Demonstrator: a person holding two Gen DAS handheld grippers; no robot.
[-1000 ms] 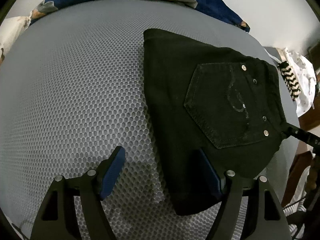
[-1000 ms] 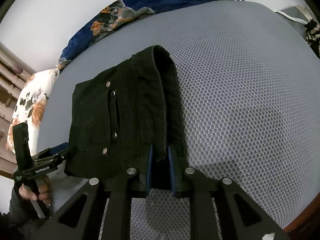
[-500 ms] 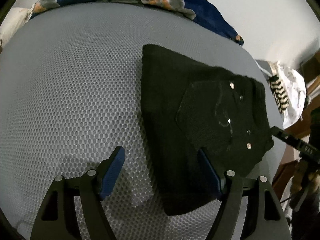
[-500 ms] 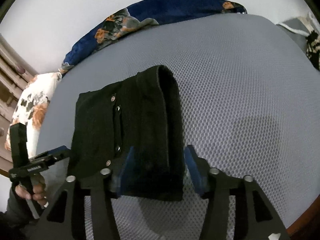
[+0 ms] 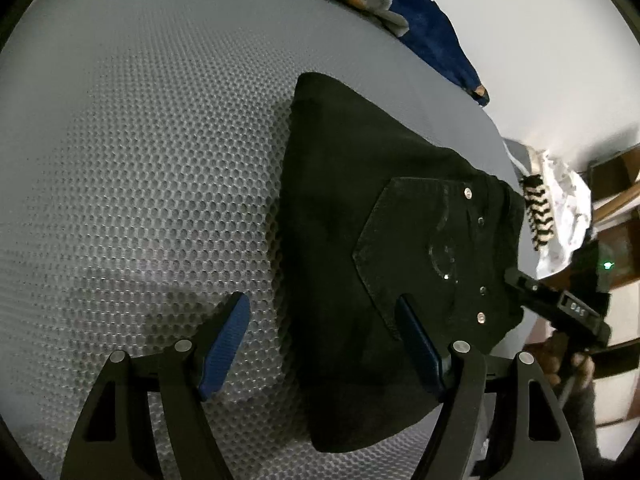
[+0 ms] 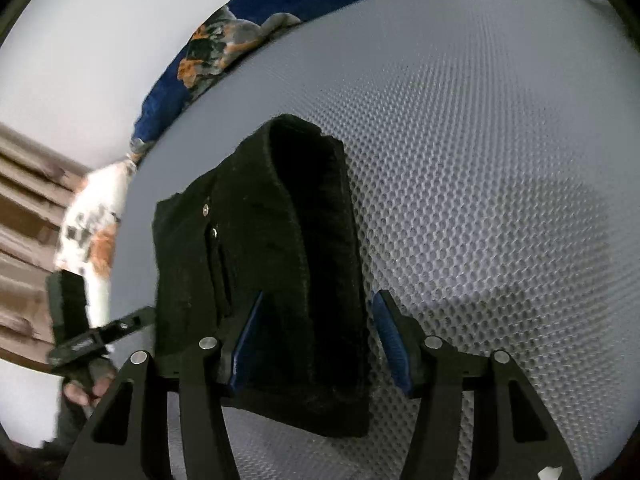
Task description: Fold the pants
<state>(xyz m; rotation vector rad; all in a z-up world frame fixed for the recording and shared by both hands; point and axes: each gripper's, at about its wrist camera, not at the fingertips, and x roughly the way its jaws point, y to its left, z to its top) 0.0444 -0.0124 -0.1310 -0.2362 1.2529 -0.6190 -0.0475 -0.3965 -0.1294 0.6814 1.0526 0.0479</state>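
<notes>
Black pants (image 5: 360, 208), folded into a compact stack with a back pocket and rivets facing up, lie on the grey mesh mattress (image 5: 140, 160). My left gripper (image 5: 320, 340) hovers open over their near left edge, one blue pad above the mattress and the other above the fabric. In the right wrist view the pants (image 6: 280, 240) show their rounded fold. My right gripper (image 6: 318, 332) is open and straddles that folded edge, its pads clear of the cloth. Each gripper appears in the other's view: the right gripper (image 5: 560, 308) and the left gripper (image 6: 100, 336), each with a hand on it.
A blue floral blanket (image 5: 432, 28) (image 6: 208, 48) lies along the far edge of the mattress against a white wall. A floral pillow (image 6: 92, 224) and a black-and-white striped cloth (image 5: 538, 216) sit off the sides. Brown wooden furniture (image 5: 616, 200) stands beyond.
My right gripper let go of the pants' folded edge, and its jaws now stand apart around it. The pants settled onto the mattress. The left gripper shifted and rolled a little.
</notes>
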